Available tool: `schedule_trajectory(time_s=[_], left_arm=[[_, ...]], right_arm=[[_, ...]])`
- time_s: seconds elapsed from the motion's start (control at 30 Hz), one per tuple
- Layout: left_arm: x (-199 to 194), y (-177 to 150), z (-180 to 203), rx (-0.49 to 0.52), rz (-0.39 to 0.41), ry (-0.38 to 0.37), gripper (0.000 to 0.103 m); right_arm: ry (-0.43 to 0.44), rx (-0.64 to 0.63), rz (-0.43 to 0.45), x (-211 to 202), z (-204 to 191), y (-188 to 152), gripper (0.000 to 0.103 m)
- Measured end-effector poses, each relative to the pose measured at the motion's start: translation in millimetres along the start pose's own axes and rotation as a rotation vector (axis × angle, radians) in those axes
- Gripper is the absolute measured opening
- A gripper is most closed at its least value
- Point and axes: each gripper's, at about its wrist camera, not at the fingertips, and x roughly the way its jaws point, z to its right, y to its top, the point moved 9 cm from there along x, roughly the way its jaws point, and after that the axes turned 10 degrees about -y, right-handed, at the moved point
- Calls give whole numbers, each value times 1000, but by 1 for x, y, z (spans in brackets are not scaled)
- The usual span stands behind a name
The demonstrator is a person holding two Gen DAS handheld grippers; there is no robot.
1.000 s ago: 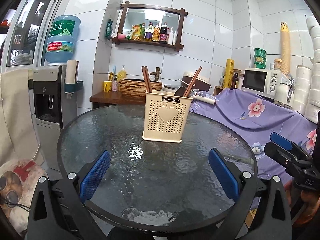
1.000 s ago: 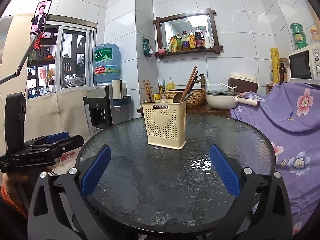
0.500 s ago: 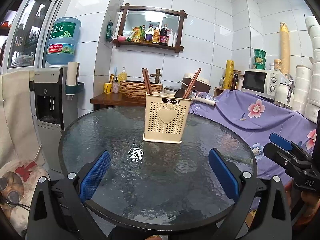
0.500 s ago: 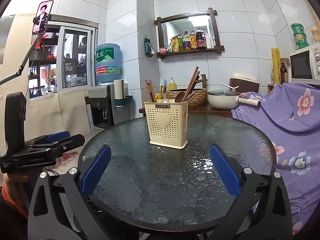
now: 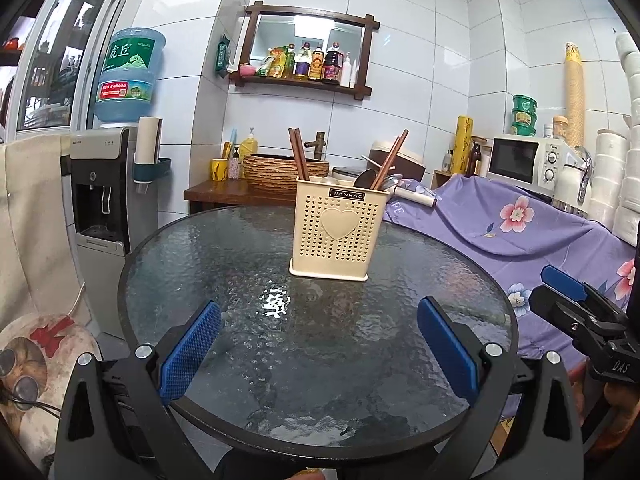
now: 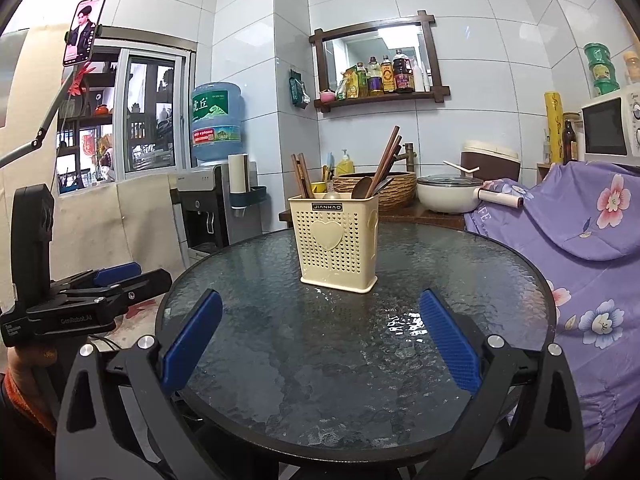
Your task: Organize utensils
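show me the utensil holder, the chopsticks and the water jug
utensil holder (image 5: 339,227), left wrist view, heart on its front
chopsticks (image 6: 386,163), right wrist view, leaning shafts
water jug (image 5: 130,76), left wrist view, label

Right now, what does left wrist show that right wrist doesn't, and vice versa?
Only the left wrist view: stacked white rolls at the right edge, a round cushion low on the left, and the right claw seen from the side.

Only the right wrist view: a phone on a stand, a white pot in full, and the left claw from the side.

Both: the cream utensil holder with chopsticks on the glass table, the water dispenser, the wall shelf, and open claws.
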Motion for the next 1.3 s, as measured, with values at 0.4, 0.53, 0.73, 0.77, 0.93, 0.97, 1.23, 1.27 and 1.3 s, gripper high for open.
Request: schedule_trajectory(time_s=[0.4, 0.53, 0.73, 0.77, 0.93, 0.97, 1.23, 1.27, 1.3], left_arm=[[2, -2, 4, 14, -5, 0, 97], [2, -3, 3, 10, -6, 2, 97], [2, -5, 3, -1, -13, -2, 97], [2, -5, 3, -1, -13, 2, 97], [2, -5, 4, 6, -19, 9, 97], [2, -6, 4, 8, -21, 13, 97], [2, -6, 5, 9, -22, 13, 97], [2, -6, 5, 9, -22, 14, 97], [2, -6, 6, 11, -22, 15, 97]], right_arm=[[-5, -7, -4, 1, 0, 0, 97], [-4, -6, -4, 1, 0, 0, 97], [-4, -7, -6, 1, 0, 0, 97], [-4, -6, -6, 1, 0, 0, 97], [-2, -6, -8, 1, -1, -1, 97], [-2, -6, -9, 1, -2, -1, 97], [0, -7, -12, 1, -5, -3, 97], [0, -7, -13, 1, -5, -3, 97], [0, -7, -13, 1, -5, -3, 97]])
